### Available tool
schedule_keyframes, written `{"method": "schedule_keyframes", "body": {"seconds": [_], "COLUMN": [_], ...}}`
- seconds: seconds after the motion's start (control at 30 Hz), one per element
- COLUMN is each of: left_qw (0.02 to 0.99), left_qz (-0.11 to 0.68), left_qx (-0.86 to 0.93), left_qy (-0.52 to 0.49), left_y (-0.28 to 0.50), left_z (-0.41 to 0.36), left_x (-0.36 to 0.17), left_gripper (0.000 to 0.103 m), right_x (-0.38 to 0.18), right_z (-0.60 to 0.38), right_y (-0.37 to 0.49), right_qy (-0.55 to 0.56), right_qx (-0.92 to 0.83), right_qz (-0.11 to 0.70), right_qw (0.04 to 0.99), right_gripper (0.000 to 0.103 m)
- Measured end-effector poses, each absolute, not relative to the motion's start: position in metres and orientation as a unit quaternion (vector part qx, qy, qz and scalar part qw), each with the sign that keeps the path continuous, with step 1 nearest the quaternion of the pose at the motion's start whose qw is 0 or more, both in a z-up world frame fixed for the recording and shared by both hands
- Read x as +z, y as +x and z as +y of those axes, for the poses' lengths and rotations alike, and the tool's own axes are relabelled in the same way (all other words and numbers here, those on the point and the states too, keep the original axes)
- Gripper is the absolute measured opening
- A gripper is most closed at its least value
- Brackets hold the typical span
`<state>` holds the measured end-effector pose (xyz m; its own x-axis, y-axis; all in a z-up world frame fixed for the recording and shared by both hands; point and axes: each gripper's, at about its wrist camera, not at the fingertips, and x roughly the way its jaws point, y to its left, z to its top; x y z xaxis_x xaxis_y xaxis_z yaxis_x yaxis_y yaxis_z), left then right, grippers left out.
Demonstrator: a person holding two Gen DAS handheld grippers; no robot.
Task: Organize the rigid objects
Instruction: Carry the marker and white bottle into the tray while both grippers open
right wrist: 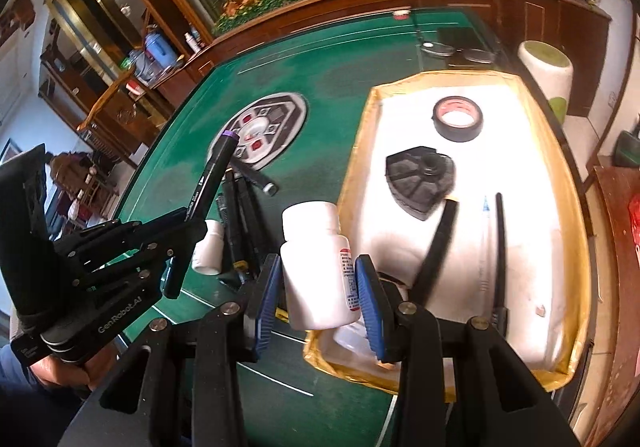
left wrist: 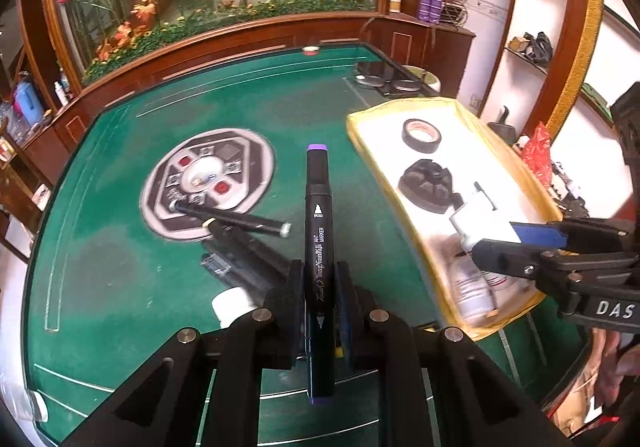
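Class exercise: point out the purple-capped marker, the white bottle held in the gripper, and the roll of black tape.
purple-capped marker point(left wrist: 319, 231), left wrist view, on its printed barrel.
white bottle point(right wrist: 316, 267), right wrist view, on its body.
roll of black tape point(right wrist: 457, 119), right wrist view, on its ring.

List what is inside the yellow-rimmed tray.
The yellow-rimmed tray holds a black tape roll, a ribbed black part, a pen and bottles; the held white bottle covers its near corner.

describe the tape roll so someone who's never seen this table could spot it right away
Start at the yellow-rimmed white tray on the right side of the green table. The tape roll lies flat at the tray's far end, beyond the black wedge-shaped part. It is the tray's only ring: black outside, pinkish core.
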<state>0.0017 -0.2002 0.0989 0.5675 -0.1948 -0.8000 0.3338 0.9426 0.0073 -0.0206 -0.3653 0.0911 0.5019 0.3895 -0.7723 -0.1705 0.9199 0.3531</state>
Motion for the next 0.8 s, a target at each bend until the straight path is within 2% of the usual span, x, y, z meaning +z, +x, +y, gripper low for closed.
{"method": "schedule_keyframes", "body": {"seconds": [0.3,0.8], "left_qw": [0.848,0.787], "left_qz": [0.479,0.550], "left_qx": [-0.223,-0.279], "left_qy": [0.036,0.027], "left_y": [0.017,0.026], "left_z": [-0.253,-0.335], "left_x": [0.104,0.065], "left_gripper": [0.015,0.015], "right_x": [0.086,0.055], "right_z": [-0.420,-0.472], "right_y": [-0.026,-0.024], "right_qy": [0.151,0.193], "right_qx": [0.082,0.025], "right_qz": [0.470,0.499], "right_qw": [0.866,0.844], "right_gripper": [0.036,0.036]}}
